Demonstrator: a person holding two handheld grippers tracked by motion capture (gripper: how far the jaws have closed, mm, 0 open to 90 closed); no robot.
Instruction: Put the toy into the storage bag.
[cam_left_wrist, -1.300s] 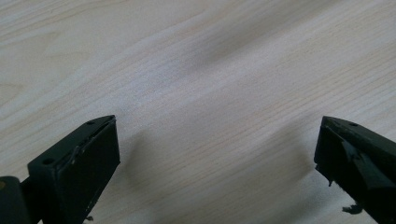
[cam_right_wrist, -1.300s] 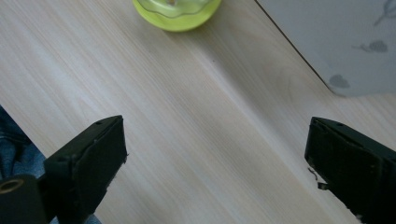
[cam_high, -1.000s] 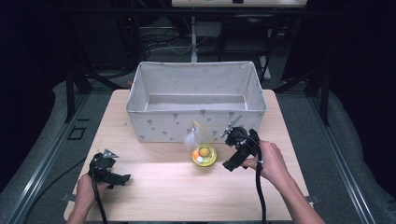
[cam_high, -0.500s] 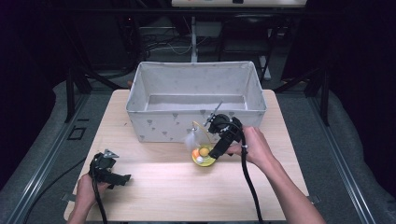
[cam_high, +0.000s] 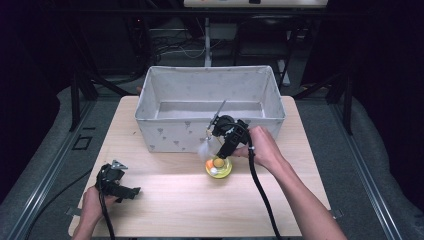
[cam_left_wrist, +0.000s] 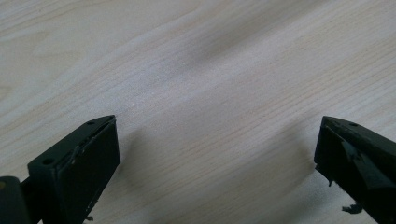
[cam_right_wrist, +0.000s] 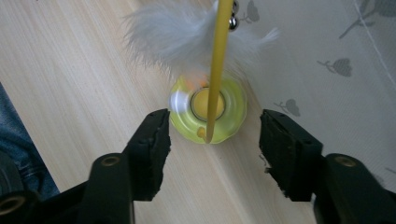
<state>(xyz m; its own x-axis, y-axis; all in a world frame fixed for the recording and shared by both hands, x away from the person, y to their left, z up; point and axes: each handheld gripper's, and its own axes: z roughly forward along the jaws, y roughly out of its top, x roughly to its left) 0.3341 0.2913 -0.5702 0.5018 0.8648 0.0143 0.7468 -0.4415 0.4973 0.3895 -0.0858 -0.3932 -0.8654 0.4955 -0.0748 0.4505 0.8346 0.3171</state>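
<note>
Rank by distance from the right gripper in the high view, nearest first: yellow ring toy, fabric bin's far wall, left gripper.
1. Yellow ring toy: on the table just below the right gripper, almost under its jaws.
2. Fabric bin's far wall: behind the gripper, across the bin.
3. Left gripper: far off at the table's near left corner.

The fabric bin (cam_high: 210, 107) walls off the far half of the bench (cam_high: 170, 200). Just before it, the yellow dish (cam_high: 218, 167) with its feather wand (cam_right_wrist: 217, 60) crowds the right hand-held gripper (cam_right_wrist: 212, 140). Bare bench lies nearer.
</note>
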